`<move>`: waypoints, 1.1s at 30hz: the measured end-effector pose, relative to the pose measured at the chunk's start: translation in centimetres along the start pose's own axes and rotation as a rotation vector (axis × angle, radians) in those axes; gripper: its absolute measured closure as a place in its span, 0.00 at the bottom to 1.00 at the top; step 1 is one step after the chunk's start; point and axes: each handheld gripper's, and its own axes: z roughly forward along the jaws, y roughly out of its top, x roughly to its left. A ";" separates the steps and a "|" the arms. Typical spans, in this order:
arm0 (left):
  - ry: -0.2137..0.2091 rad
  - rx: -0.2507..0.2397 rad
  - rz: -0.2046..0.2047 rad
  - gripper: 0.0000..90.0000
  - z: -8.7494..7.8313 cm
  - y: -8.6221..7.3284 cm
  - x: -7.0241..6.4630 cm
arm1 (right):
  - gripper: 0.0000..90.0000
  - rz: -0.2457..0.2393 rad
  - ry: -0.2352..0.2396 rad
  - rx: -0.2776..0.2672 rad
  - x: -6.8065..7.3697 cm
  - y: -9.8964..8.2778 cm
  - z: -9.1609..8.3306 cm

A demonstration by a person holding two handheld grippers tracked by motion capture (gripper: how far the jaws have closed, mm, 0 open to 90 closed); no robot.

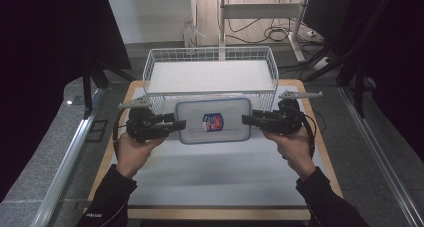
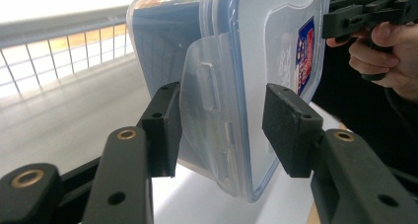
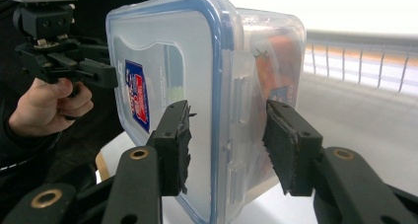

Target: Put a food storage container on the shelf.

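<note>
A clear plastic box with a blue-rimmed lid (image 1: 226, 113) and a red and blue label hangs level between my two grippers, just in front of the wire basket (image 1: 150, 67). My left gripper (image 1: 180, 125) clamps the box's left end. In the left gripper view its jaws (image 2: 224, 130) close over the side latch of the box (image 2: 276, 46). My right gripper (image 1: 247, 120) clamps the opposite end. In the right gripper view its jaws (image 3: 229, 145) sit either side of the latch of the box (image 3: 162, 51), lid on one side, base on the other.
The white wire basket stands at the back of the wooden board (image 1: 327, 162), with a pale flat floor inside. A white mat (image 1: 210, 172) covers the board in front of it. Dark frame rails run along both table sides.
</note>
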 end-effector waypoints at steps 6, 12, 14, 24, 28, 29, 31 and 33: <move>-0.011 -0.010 -0.001 0.57 0.1 1.7 0.8 | 0.60 -0.013 -0.017 -0.023 0.0 2.2 -0.2; -0.011 -0.013 0.009 0.57 -0.1 4.0 1.4 | 0.60 0.005 -0.010 -0.041 -0.5 3.8 -0.1; -0.011 -0.014 0.015 0.57 -0.1 4.8 1.6 | 0.60 0.014 -0.006 -0.053 -0.7 4.3 0.0; -0.014 -0.034 0.013 0.57 -0.2 8.5 3.2 | 0.60 0.036 0.005 -0.091 -1.8 7.4 0.5; -0.012 -0.037 0.001 0.57 -0.1 9.5 4.1 | 0.60 0.048 0.003 -0.090 -2.4 8.6 1.1; -0.014 -0.037 -0.004 0.57 0.0 9.7 4.4 | 0.60 0.055 0.005 -0.089 -2.5 8.8 1.2; -0.015 -0.037 -0.009 0.57 0.2 10.1 4.9 | 0.60 0.062 0.004 -0.092 -2.9 9.4 1.6; -0.017 -0.034 -0.024 0.56 0.4 10.4 5.5 | 0.60 0.068 0.002 -0.094 -3.3 9.8 1.9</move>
